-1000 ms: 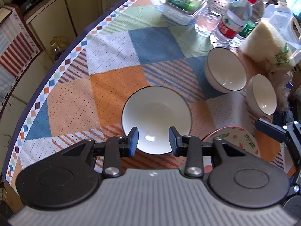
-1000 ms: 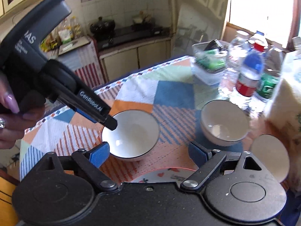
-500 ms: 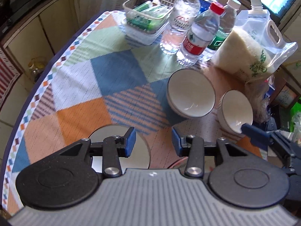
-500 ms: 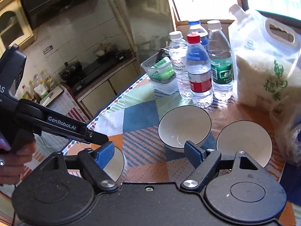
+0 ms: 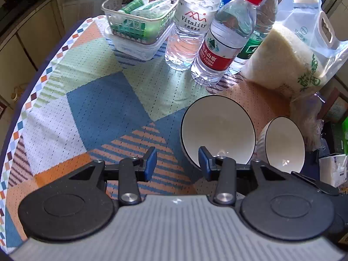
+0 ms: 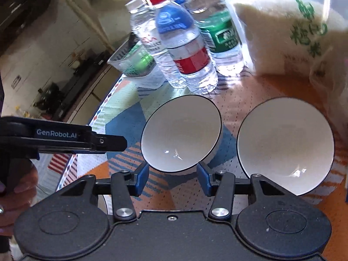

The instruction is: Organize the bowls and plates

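Note:
Two white bowls with dark rims stand side by side on the patchwork tablecloth. In the left wrist view the larger bowl is just ahead and right of my left gripper, whose right finger overlaps its near rim; the smaller bowl is further right. The left gripper is open and empty. In the right wrist view my right gripper is open and empty, right in front of the larger bowl, with the other bowl to its right. The left gripper's finger reaches in from the left.
Several water bottles stand behind the bowls, with a bag of rice to their right and a clear basket of small items to their left. The table edge curves along the left. A tissue pack lies at the right.
Both grippers have moved forward toward the two bowls near the bottles. The first bowl and the pink plate near the table front have dropped out of view. The right jaws have narrowed somewhat.

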The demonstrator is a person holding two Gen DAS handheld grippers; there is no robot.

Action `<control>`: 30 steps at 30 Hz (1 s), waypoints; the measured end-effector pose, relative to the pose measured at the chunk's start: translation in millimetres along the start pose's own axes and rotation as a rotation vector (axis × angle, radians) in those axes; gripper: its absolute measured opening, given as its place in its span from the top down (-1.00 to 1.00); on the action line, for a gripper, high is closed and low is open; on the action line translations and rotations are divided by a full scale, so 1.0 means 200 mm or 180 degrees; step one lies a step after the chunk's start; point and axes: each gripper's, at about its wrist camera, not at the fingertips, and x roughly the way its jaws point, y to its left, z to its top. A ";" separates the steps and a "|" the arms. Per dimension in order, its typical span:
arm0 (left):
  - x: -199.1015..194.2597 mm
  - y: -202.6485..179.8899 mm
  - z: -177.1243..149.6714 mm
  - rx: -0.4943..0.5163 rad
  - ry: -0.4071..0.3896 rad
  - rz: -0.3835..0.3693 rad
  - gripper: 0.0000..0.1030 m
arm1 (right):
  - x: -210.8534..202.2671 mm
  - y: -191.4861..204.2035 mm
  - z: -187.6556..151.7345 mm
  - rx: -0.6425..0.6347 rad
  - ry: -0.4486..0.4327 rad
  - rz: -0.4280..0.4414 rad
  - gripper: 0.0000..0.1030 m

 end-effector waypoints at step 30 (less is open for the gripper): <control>0.29 -0.05 -0.05 -0.0212 0.0216 0.0010 0.81 | 0.22 -0.03 0.04 0.0435 0.0122 -0.0695 0.47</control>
